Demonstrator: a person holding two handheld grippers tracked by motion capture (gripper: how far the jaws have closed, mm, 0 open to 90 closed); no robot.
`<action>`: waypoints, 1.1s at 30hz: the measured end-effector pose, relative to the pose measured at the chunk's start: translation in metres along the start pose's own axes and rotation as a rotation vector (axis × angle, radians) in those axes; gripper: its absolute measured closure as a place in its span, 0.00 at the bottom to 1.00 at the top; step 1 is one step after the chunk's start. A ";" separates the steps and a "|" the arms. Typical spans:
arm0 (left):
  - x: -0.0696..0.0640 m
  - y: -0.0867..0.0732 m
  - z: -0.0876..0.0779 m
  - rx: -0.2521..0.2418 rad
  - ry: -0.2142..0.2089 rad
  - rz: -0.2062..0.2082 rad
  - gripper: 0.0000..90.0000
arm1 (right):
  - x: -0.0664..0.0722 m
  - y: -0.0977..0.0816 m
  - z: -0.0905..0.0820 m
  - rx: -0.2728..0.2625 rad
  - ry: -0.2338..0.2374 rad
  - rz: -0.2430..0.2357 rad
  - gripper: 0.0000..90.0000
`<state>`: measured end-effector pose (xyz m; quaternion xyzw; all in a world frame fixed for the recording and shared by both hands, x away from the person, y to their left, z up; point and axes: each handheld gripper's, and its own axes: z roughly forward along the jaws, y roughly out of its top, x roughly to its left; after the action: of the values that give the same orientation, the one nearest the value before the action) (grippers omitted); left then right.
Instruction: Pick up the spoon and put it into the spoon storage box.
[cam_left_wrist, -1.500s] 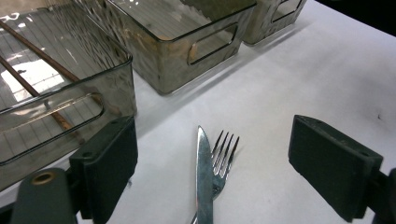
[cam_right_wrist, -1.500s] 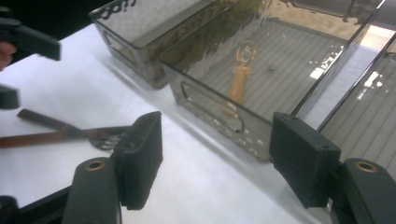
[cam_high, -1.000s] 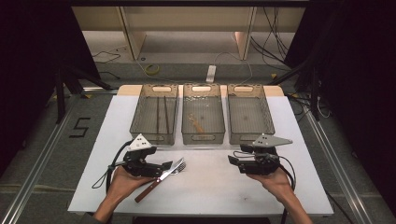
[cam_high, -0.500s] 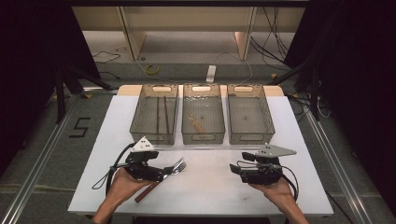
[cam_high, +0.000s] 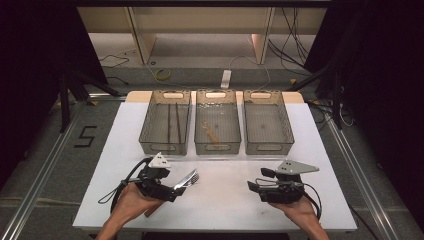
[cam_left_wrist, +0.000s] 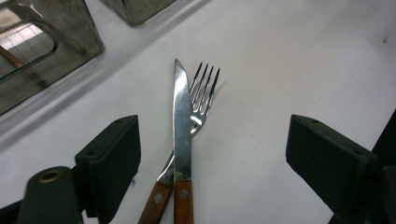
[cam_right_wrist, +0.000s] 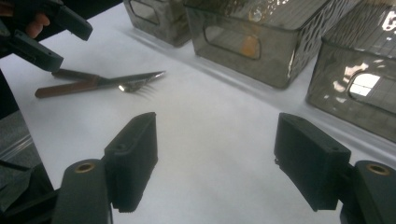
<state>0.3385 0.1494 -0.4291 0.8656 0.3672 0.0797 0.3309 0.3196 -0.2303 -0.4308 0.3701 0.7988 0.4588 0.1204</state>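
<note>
Black jaws of the left gripper stand released on either side of a knife and a fork, touching neither. The pair lies crossed on the white counter, the knife blade over the fork's neck, wooden handles toward the gripper. Both look stiff and light, with smooth steel likely to slide; the riveted wood handle probably offers the surest hold, taken one piece at a time. The right gripper, also released and empty, hovers over bare counter, well apart, before three mesh bins.
</note>
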 end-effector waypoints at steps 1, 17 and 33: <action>0.000 -0.001 0.000 0.010 -0.003 0.002 0.20 | 0.001 -0.001 0.000 0.005 -0.001 -0.005 0.34; 0.005 -0.013 0.001 0.126 0.019 -0.012 0.26 | 0.005 -0.004 -0.004 -0.009 0.000 0.002 0.32; 0.007 -0.020 0.006 0.224 0.020 -0.013 0.34 | 0.004 -0.006 -0.007 -0.019 -0.002 0.011 0.31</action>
<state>0.3338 0.1617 -0.4470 0.8940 0.3826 0.0448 0.2289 0.3104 -0.2340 -0.4310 0.3738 0.7923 0.4665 0.1221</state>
